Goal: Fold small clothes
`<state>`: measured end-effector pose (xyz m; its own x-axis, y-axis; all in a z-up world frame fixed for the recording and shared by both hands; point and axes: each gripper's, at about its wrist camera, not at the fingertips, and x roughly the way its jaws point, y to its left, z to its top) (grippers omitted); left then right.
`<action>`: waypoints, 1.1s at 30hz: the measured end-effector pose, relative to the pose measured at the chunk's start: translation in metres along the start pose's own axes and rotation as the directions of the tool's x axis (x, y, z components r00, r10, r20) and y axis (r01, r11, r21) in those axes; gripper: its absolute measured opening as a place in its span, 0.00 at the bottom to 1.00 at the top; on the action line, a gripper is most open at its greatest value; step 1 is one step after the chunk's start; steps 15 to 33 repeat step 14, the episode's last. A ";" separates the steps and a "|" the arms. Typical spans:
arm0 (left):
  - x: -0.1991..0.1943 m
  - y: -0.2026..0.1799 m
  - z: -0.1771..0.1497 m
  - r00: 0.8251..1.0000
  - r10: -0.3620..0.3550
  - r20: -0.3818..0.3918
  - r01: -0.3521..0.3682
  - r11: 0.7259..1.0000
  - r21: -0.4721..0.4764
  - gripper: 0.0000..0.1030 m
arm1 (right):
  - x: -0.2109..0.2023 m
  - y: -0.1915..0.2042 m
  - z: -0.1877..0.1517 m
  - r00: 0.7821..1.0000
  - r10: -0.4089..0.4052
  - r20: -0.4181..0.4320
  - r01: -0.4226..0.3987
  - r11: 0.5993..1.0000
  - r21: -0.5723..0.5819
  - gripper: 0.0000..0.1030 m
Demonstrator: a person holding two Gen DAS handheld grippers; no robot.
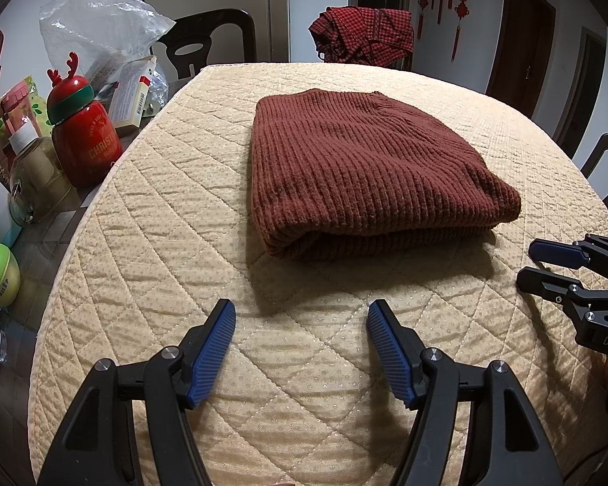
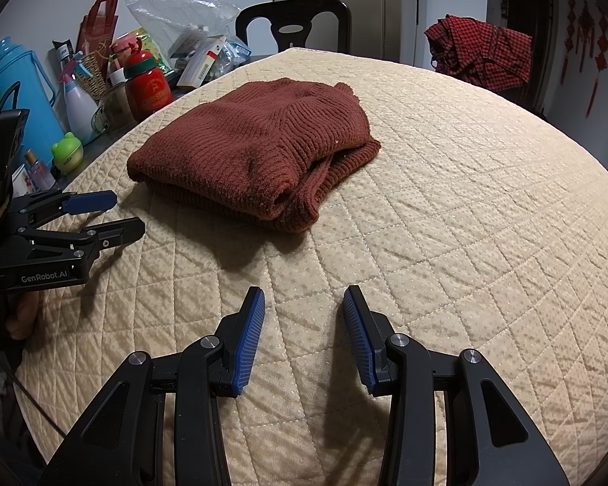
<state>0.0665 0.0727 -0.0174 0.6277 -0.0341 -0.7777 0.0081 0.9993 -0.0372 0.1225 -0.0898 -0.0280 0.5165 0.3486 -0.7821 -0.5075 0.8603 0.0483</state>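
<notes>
Left wrist: left hand-held gripper [image 1: 302, 316] agape, empty.

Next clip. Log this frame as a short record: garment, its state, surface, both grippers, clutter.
garment: rust-brown knit sweater
state: folded into a compact stack, lying flat, loose edges showing at its right end in the right wrist view
surface: quilted beige cover on the table
left gripper: open, empty, short of the sweater
right gripper: open, empty, short of the sweater
clutter: red Christmas bottle, clear plastic bag, blue thermos along the table's left edge
other garment: red checked cloth draped on a far chair
</notes>
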 end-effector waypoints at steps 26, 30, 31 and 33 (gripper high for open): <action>0.000 0.002 0.000 1.000 0.004 -0.001 -0.004 1.000 0.006 0.69 | 0.001 0.000 -0.001 1.000 0.000 0.000 0.000 1.000 0.001 0.40; 0.000 0.002 0.000 1.000 0.004 -0.001 -0.004 1.000 0.006 0.69 | 0.001 0.000 -0.001 1.000 0.000 0.000 0.000 1.000 0.001 0.40; 0.000 0.002 0.000 1.000 0.004 -0.001 -0.004 1.000 0.006 0.69 | 0.001 0.000 -0.001 1.000 0.000 0.000 0.000 1.000 0.001 0.40; 0.000 0.002 0.000 1.000 0.004 -0.001 -0.004 1.000 0.006 0.69 | 0.001 0.000 -0.001 1.000 0.000 0.000 0.000 1.000 0.001 0.40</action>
